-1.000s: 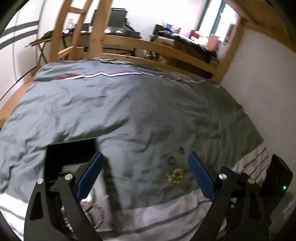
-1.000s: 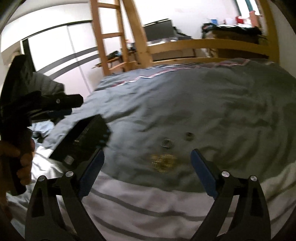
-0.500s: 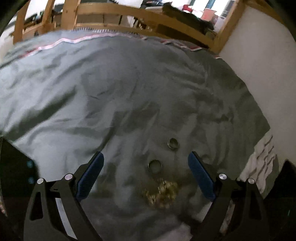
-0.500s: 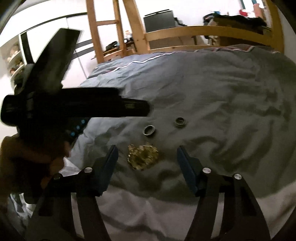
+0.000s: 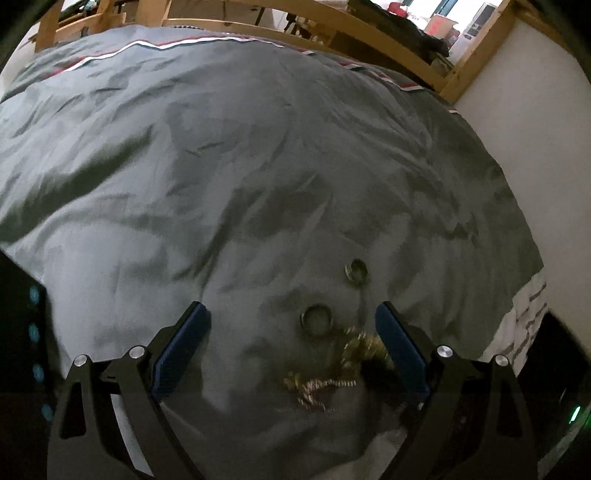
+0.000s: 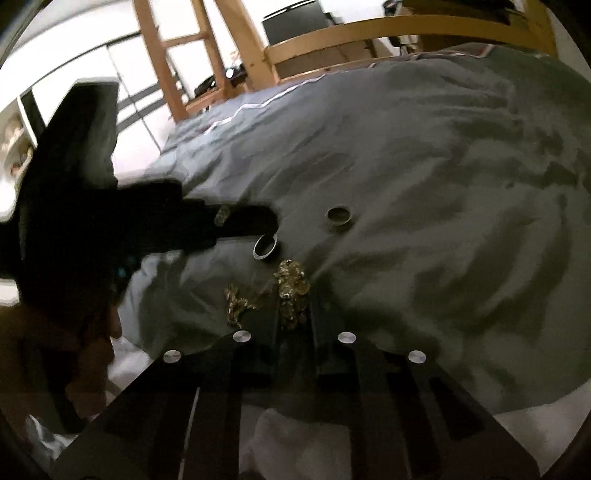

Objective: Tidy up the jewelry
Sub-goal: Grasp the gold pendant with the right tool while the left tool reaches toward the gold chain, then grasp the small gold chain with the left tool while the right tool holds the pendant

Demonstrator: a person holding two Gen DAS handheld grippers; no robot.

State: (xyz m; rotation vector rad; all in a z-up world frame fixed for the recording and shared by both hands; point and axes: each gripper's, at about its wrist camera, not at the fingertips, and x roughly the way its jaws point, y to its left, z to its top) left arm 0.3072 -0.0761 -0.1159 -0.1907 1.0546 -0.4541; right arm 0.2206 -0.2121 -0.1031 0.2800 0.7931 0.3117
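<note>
A tangled gold chain (image 5: 334, 369) lies on the grey duvet (image 5: 258, 166), with two metal rings beyond it: a near ring (image 5: 316, 318) and a far ring (image 5: 356, 271). My left gripper (image 5: 291, 336) is open and hangs low over the near ring and the chain. In the right wrist view my right gripper (image 6: 293, 306) is shut on the gold chain (image 6: 290, 291); a loose part of the chain trails to the left. The near ring (image 6: 265, 246) and far ring (image 6: 338, 215) lie just past it. The left gripper's finger (image 6: 236, 221) reaches to the near ring.
A wooden bed rail (image 5: 332, 33) and ladder (image 6: 207, 55) border the far side. A white wall (image 5: 535, 129) runs along the right. A striped sheet (image 5: 528, 314) shows at the duvet's right edge. A dark object (image 5: 22, 332) sits at the left edge.
My right gripper has moved down and closed on the gold chain. My left gripper has come lower and closer to the rings, staying open.
</note>
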